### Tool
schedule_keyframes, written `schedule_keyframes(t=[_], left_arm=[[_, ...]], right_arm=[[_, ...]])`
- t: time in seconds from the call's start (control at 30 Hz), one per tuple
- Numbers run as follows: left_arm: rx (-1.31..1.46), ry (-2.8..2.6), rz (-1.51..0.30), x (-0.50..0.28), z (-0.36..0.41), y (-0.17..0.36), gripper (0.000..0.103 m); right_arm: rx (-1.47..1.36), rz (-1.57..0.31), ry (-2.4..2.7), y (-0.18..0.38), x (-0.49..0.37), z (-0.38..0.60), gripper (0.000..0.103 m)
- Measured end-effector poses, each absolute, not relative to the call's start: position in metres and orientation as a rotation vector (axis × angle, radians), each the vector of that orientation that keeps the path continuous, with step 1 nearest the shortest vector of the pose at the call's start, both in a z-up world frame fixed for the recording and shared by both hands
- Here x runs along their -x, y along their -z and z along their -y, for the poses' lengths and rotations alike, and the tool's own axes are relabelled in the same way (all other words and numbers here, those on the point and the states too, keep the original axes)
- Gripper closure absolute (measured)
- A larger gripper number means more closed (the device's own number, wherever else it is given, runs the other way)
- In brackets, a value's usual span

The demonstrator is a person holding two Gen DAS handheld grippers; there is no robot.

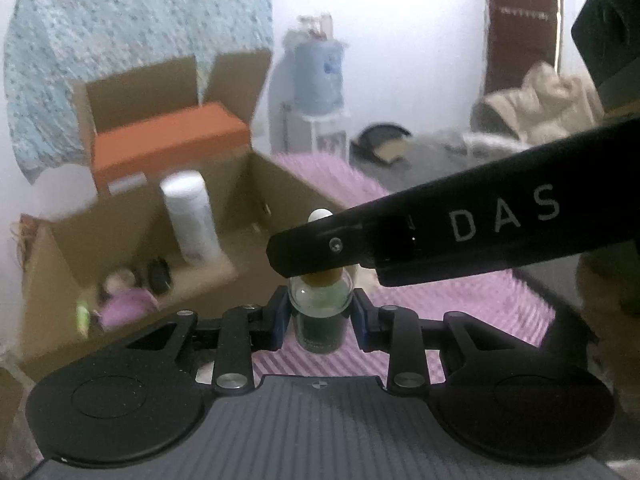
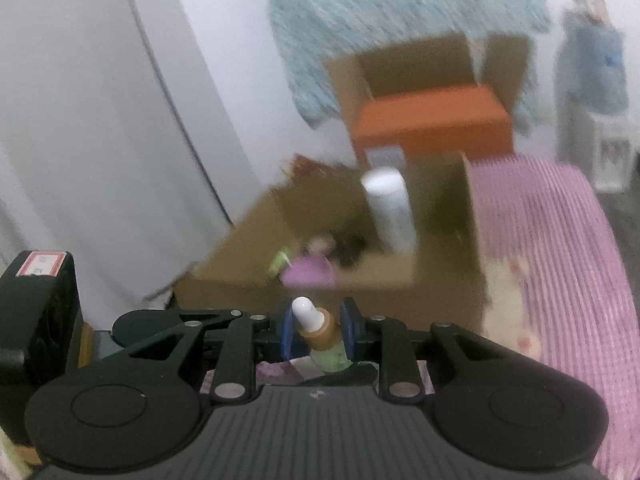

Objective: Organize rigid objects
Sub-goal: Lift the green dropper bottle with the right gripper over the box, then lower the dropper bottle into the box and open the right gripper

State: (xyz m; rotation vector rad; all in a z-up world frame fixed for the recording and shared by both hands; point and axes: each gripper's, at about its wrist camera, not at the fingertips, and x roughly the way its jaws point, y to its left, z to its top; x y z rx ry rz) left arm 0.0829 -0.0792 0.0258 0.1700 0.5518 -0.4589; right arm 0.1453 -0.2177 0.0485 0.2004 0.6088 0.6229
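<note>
A: Left wrist view: a dropper bottle [image 1: 320,312] is clamped at its glass body by the left gripper [image 1: 320,316], with the right gripper [image 1: 304,252] closed on its cap at 12 o'clock.

B: A handover is judged underway. One grip must be released before the bottle is carried to the cardboard box [image 1: 132,240] at 10 o'clock.

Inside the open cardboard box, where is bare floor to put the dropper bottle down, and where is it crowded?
Bare floor in the cardboard box lies right of the white cylinder, toward the right wall. The near-left corner is crowded: a purple item, a dark object and a green tube. Both the left gripper and right gripper grip the dropper bottle.
</note>
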Motion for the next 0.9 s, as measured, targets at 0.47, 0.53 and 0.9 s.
schedule_keyframes(t=[0.47, 0.53, 0.9], left_arm=[[-0.094, 0.384, -0.666, -0.202, 0.038, -0.045, 0.072], [-0.093, 0.364, -0.711, -0.221, 0.035, -0.035, 0.072], [-0.105, 0.293, -0.885, -0.272, 0.025, 0.006, 0.071]], right_arm=[[-0.201, -0.658, -0.753, -0.079, -0.277, 0.172, 0.078], [-0.222, -0.715, -0.754, -0.065, -0.303, 0.166, 0.077], [-0.278, -0.902, -0.736, -0.005, -0.364, 0.143, 0.078]])
